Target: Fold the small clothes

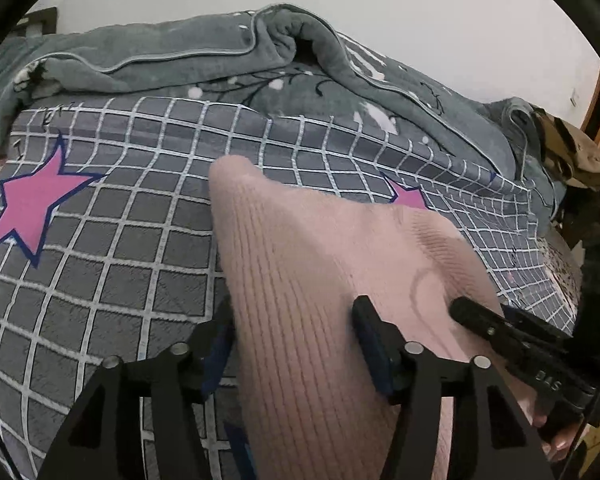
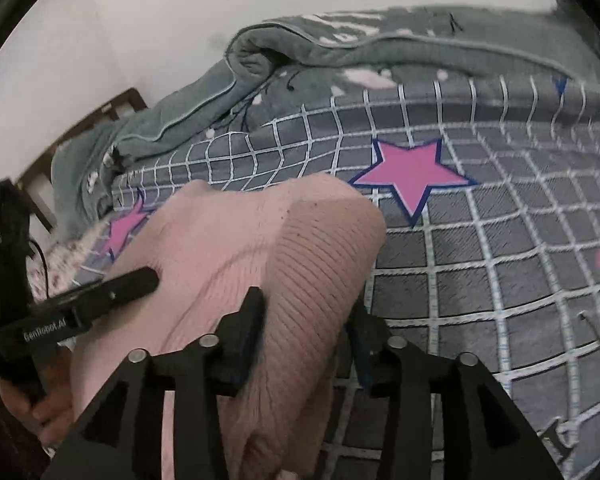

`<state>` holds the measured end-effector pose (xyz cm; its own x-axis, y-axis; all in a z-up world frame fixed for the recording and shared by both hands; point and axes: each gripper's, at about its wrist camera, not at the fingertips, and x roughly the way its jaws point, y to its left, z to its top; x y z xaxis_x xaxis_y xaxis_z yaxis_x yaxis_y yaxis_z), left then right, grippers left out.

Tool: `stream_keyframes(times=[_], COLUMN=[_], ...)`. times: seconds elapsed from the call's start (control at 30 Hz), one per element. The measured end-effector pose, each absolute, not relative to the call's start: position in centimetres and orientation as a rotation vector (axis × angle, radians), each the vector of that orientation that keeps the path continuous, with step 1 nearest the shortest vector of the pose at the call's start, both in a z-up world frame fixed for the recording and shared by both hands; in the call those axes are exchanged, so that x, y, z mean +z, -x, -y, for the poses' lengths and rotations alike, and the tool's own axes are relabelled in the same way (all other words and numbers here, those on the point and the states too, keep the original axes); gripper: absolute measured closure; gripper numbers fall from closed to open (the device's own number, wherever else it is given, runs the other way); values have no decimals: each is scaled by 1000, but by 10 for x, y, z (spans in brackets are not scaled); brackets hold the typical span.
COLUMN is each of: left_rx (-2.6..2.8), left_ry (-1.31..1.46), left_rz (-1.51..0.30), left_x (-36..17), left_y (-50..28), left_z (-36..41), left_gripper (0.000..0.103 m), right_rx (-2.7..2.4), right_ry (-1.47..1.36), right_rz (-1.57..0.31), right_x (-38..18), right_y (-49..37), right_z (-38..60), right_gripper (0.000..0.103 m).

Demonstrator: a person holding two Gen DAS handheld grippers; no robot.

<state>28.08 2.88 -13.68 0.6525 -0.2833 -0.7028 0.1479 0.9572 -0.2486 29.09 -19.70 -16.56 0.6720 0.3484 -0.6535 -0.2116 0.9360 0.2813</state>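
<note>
A pink ribbed knit garment (image 1: pixel 300 248) (image 2: pixel 260 240) lies folded on the bed, its rounded end pointing away from me. My left gripper (image 1: pixel 294 316) straddles its left folded edge: one finger stands beside the cloth, the other rests above it, and the jaws stand apart without pinching. My right gripper (image 2: pixel 306 320) straddles the right folded edge the same way, open. Each view also shows the other gripper: the right gripper's finger (image 1: pixel 472 316) and the left gripper's finger (image 2: pixel 136 280) lie over the pink cloth. The near end of the garment is hidden under the grippers.
The grey checked sheet (image 1: pixel 120 264) (image 2: pixel 480 280) with pink stars (image 1: pixel 32 208) (image 2: pixel 412 172) covers the bed. A rumpled grey-green blanket (image 1: pixel 220 52) (image 2: pixel 300 52) lines the back by the wall. Olive clothing (image 1: pixel 572 152) lies at the bed's right end. A wooden headboard (image 2: pixel 100 116) stands on the left.
</note>
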Motion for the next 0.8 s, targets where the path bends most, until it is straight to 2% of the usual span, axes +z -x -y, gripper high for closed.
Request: stream_keyframes(times=[0.4,0.8], left_rx=[-218,-155], left_ry=[168,164], left_rz=[-767,-727], left_x=[-131,-122], left_y=[-259,-241], left_z=[-43,-64], left_gripper=[26,23], right_rx=[292,261], right_ry=[-156,8], right_rz=[-727,-706], right_x=[-147,-133], right_y=[-285,-279], right_z=[202,194], right_gripper=[55,55])
